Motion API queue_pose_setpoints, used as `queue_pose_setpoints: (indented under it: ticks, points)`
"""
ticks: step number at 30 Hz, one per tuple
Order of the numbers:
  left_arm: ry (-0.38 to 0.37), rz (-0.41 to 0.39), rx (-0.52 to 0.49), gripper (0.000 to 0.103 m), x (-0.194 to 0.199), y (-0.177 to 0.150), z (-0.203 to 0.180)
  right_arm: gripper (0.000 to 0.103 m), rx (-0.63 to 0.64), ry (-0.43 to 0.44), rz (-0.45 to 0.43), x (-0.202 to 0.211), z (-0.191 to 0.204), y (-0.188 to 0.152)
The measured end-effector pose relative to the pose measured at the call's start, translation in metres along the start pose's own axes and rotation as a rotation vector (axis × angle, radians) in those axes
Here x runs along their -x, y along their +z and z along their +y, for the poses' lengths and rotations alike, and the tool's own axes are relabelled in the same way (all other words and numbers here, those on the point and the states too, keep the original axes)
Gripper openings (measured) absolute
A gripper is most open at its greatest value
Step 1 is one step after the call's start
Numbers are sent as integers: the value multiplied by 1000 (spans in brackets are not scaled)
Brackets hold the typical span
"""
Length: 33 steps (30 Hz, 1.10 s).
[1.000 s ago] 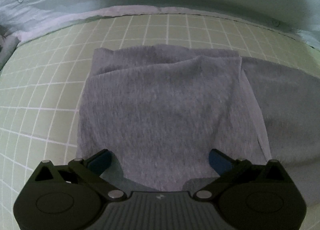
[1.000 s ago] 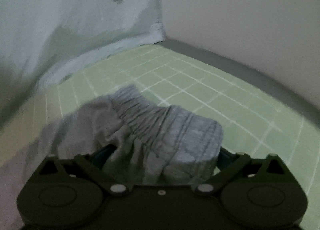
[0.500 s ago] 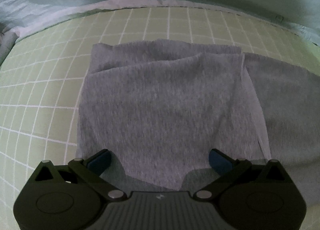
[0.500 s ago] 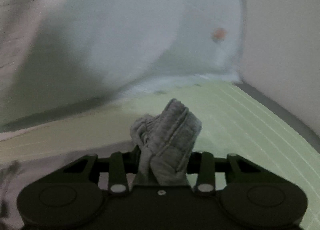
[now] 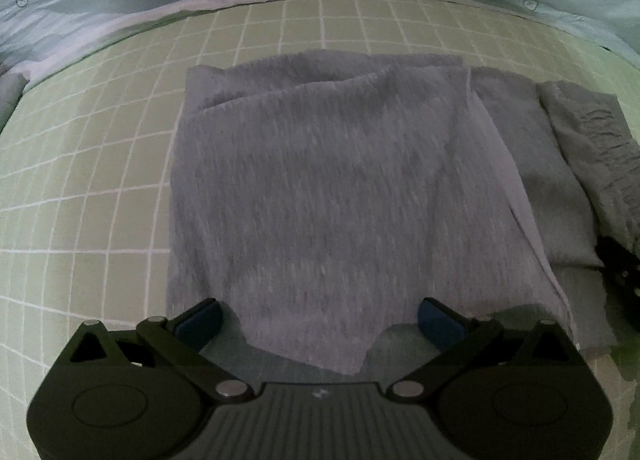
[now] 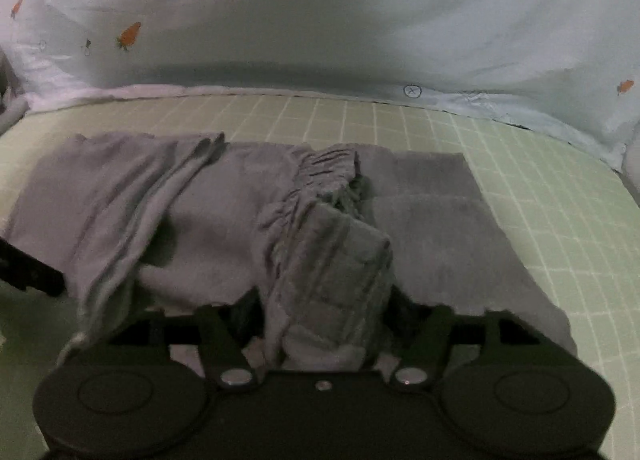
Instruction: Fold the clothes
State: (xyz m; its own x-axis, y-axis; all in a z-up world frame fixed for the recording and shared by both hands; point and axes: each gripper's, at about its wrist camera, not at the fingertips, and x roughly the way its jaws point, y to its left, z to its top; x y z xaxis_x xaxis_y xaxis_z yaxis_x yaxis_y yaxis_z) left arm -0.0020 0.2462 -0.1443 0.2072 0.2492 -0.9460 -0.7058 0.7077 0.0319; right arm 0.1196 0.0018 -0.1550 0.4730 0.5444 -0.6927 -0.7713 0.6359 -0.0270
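A grey knit garment (image 5: 320,180) lies spread on a green checked sheet (image 5: 100,164). My left gripper (image 5: 320,320) is open, its blue pads (image 5: 200,320) wide apart over the garment's near edge, holding nothing. My right gripper (image 6: 324,308) is shut on the garment's gathered elastic waistband (image 6: 332,260) and holds it folded over the rest of the grey cloth (image 6: 440,228). The waistband also shows at the right edge of the left wrist view (image 5: 596,148), with part of the right gripper below it.
A pale blue quilt with carrot prints (image 6: 320,20) is bunched along the far edge of the sheet. The left gripper's dark body (image 6: 28,272) shows at the left edge of the right wrist view. Bare green sheet (image 6: 560,220) lies to the right.
My right gripper closed on the waistband, lifted it and swung it left over the garment. The waistband has come into the left wrist view. The left gripper has stayed open, nearly still.
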Motion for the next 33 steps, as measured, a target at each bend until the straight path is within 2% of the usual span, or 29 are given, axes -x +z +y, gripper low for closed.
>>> queue_pose_setpoints:
  ticks: [3,6,9,13,19,22,24,25,27,28,30,33]
  points:
    - [-4,-4,-3,103,0,-2,2,77,-71,34,-40,21,-5,7]
    - [-9,-7,-10,103,0,-3,3,83,-187,68,-77,25,-19,19]
    - [-12,-17,-4,103,2,-6,8,84,-315,88,-66,12,-29,26]
    - [-17,-22,32,103,7,-14,19,85,-408,92,-26,-5,-24,30]
    - [-18,-12,64,103,14,-16,23,84,-342,306,-48,6,7,41]
    - [-12,-12,74,103,16,-18,23,83,-443,392,-72,12,-4,42]
    - [-5,-13,69,103,17,-20,20,82,-524,383,-102,12,-18,41]
    - [-1,-13,66,103,17,-20,19,76,-566,369,-112,9,-25,40]
    - [8,-9,59,103,17,-20,16,66,-665,278,-95,-1,-39,36]
    - [12,-6,56,103,18,-21,15,59,-686,228,-79,-7,-44,34]
    - [14,-2,52,103,16,-19,15,52,-716,129,-47,-17,-51,30]
    - [13,-1,44,103,18,-21,14,48,-713,84,-37,-22,-49,25]
